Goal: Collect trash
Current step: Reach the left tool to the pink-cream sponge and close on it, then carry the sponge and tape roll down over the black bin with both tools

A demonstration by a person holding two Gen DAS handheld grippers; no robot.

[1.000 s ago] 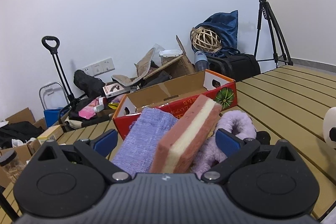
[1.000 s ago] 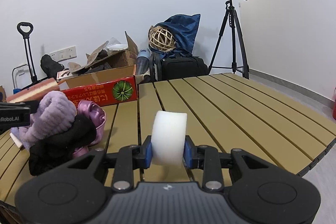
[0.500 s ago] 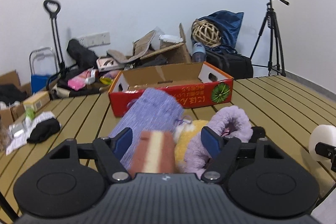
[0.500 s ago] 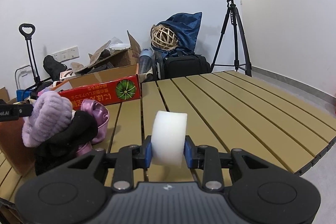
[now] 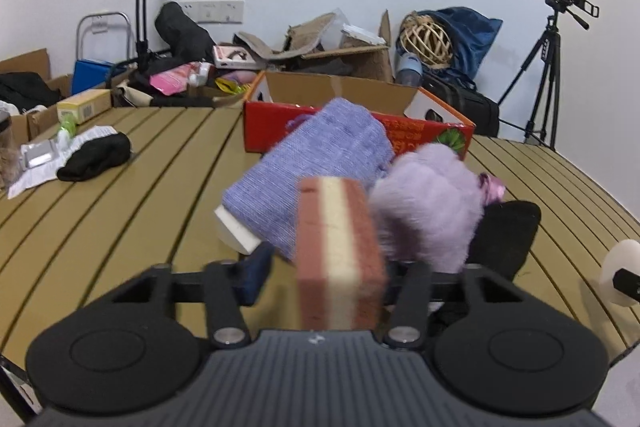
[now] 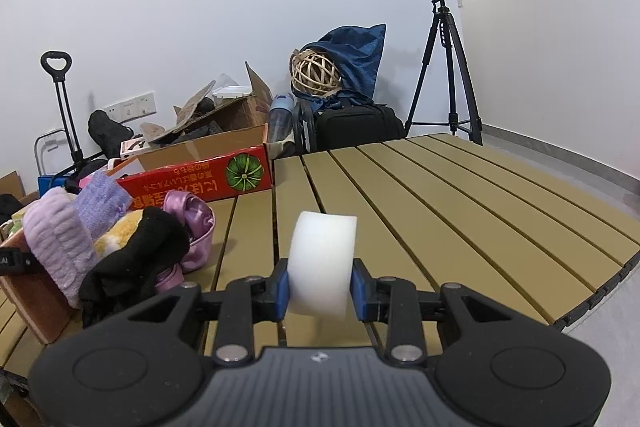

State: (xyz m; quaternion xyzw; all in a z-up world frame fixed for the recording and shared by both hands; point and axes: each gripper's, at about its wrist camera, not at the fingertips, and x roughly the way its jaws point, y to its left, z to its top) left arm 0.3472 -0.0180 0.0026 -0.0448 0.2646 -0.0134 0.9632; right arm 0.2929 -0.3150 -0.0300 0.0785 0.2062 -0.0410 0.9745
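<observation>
A pink sponge with a cream middle layer [image 5: 340,267] stands on end on the slatted table [image 5: 120,227], between the jaws of my left gripper [image 5: 326,269]. Those jaws are closing; a strip of table shows between the left pad [image 5: 258,267] and the sponge, and the right pad is hidden behind it. The right wrist view shows the same sponge [image 6: 36,303] at the left edge. My right gripper [image 6: 320,285] is shut on a white foam roll [image 6: 322,263] just above the table. A red cardboard box [image 5: 264,131] stands open behind the pile.
Beside the sponge lies a pile: purple knitted cloth [image 5: 316,167], fluffy lilac item [image 5: 428,211], black cloth [image 5: 504,235]. A black sock [image 5: 96,155] and paper lie at the left. Floor clutter and a tripod [image 6: 444,67] stand past the table's far edge.
The left jaws have narrowed around the sponge, which went from tilted to upright. The left view swung leftward and levelled. The right gripper kept still with the foam roll.
</observation>
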